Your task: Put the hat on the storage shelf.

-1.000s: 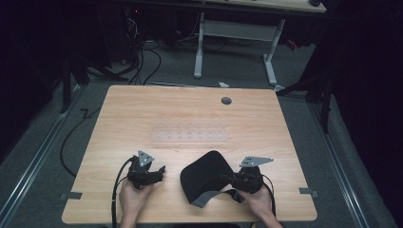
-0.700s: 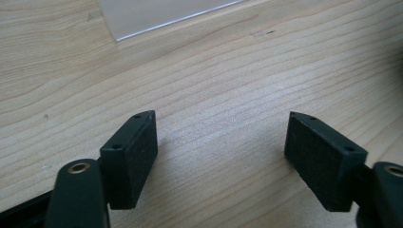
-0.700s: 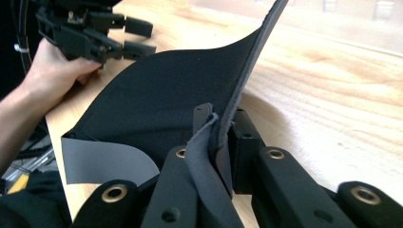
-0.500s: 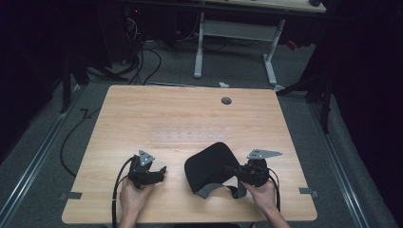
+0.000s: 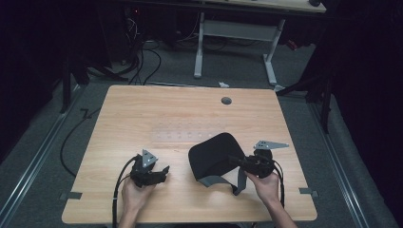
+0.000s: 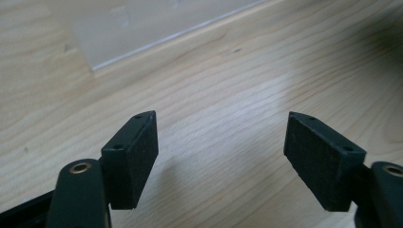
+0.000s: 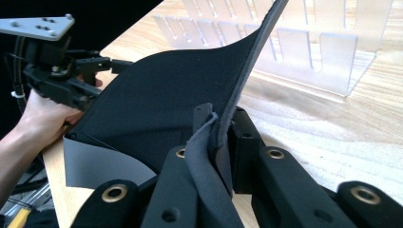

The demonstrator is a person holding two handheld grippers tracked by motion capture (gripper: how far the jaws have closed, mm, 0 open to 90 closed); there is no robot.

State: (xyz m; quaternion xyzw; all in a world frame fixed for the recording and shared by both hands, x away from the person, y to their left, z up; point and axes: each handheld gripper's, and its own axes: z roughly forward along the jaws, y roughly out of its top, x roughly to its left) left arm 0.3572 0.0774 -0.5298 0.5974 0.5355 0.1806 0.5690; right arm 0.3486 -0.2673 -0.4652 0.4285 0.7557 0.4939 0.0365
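A black fabric pad (image 5: pixel 211 156) with a grey underside (image 5: pixel 214 181) stands lifted on edge at the front right of the wooden table (image 5: pixel 142 109). My right gripper (image 5: pixel 234 161) is shut on its right rim; in the right gripper view the folded edge (image 7: pixel 214 137) is pinched between the jaws of the right gripper (image 7: pixel 221 128). My left gripper (image 5: pixel 164 172) rests at the front left, apart from the pad. Its jaws have just been closing a little and the left gripper (image 6: pixel 221 152) still stands open over bare wood with nothing between them.
A clear plastic slotted rack (image 5: pixel 183 135) lies mid-table just behind both grippers, seen close in the right gripper view (image 7: pixel 309 42). A round cable hole (image 5: pixel 226 100) sits near the far edge. Cables trail off the front-left edge.
My right gripper has moved to the right and slightly up, taking the black pad with it. The left hand has stayed in place.
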